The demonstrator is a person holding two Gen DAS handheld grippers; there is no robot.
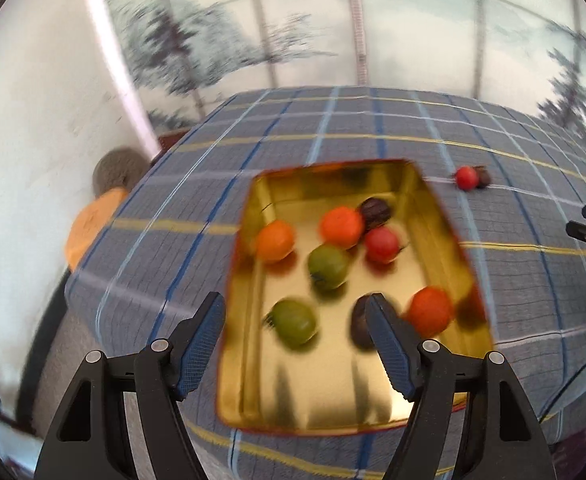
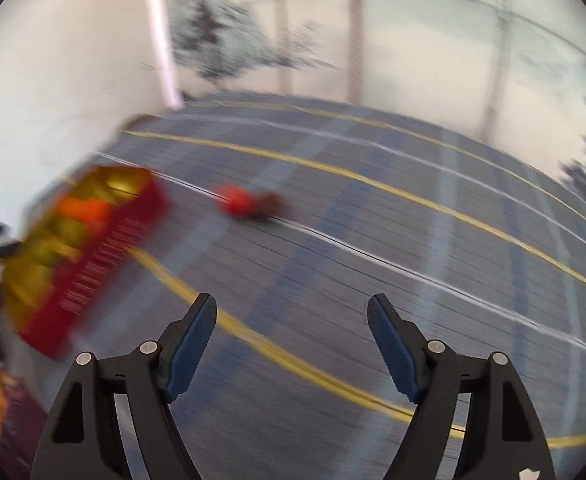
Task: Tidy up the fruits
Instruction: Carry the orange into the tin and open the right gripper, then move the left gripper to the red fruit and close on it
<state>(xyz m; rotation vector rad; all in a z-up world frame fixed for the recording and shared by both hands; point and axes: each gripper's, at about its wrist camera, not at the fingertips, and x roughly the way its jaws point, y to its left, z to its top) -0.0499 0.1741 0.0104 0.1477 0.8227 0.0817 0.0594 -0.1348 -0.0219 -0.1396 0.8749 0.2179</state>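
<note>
Both grippers stand wide apart at the jaws and hold nothing. At the bottom of the left wrist view, the left gripper (image 1: 295, 312) hangs over the near end of a gold tin (image 1: 345, 404) that sits on a plaid tablecloth (image 1: 533, 304). Between its fingertips lies a green fruit (image 1: 294, 323); a dark fruit (image 1: 360, 324) shows partly behind the right fingertip. Further into the tin are an orange fruit (image 1: 430, 312), another green fruit (image 1: 328, 266), two more orange ones and a red one. Upper right of centre, outside the tin, a red fruit (image 1: 466, 178) touches a small dark fruit (image 1: 482, 178). The right gripper (image 2: 291, 312) hovers over bare cloth, the blurred tin at the left of its frame.
</note>
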